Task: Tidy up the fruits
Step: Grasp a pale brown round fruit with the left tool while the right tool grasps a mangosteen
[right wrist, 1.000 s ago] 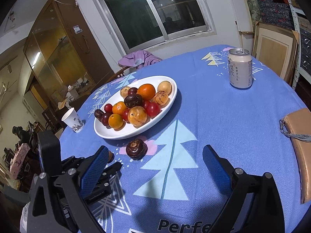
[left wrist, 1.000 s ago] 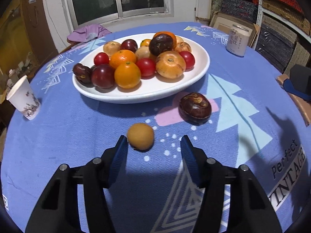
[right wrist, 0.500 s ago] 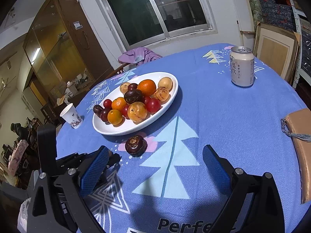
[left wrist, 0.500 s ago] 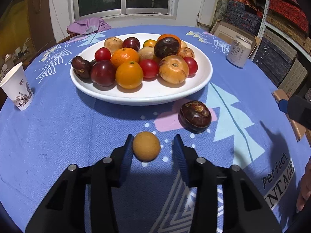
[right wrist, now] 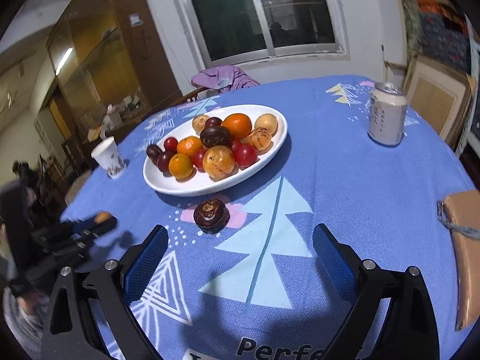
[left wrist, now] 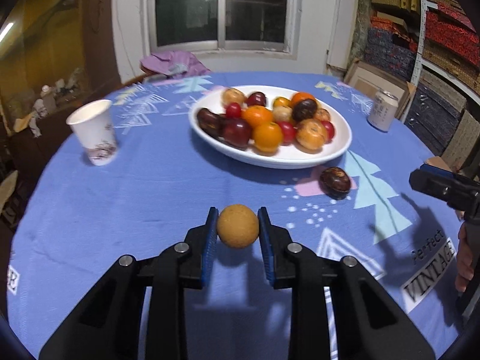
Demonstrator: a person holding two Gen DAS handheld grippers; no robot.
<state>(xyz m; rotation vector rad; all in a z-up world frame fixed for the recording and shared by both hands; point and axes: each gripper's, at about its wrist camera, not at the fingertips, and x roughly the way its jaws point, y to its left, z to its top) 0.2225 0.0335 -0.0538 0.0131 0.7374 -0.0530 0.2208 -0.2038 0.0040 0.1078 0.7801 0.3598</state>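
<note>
My left gripper (left wrist: 237, 225) is shut on a small round tan fruit (left wrist: 237, 226) and holds it lifted off the blue tablecloth. A white oval plate (left wrist: 339, 150) heaped with several oranges, red and dark fruits sits beyond it. A dark brown mangosteen (left wrist: 335, 182) lies on the cloth just in front of the plate. In the right wrist view my right gripper (right wrist: 240, 240) stands wide open with nothing between its fingers, a little short of the mangosteen (right wrist: 211, 216). The left gripper (right wrist: 99, 222) with the tan fruit (right wrist: 103, 217) appears at the left, blurred.
A white paper cup (left wrist: 93, 132) stands at the left of the table and a drink can (left wrist: 383, 111) at the far right. A tan pouch (right wrist: 463, 249) lies at the right edge. A purple cloth (right wrist: 223, 78) hangs over a chair behind the table.
My left gripper slid forward around the tan fruit, closed on it and lifted it off the cloth. The right gripper stayed open and nearly still.
</note>
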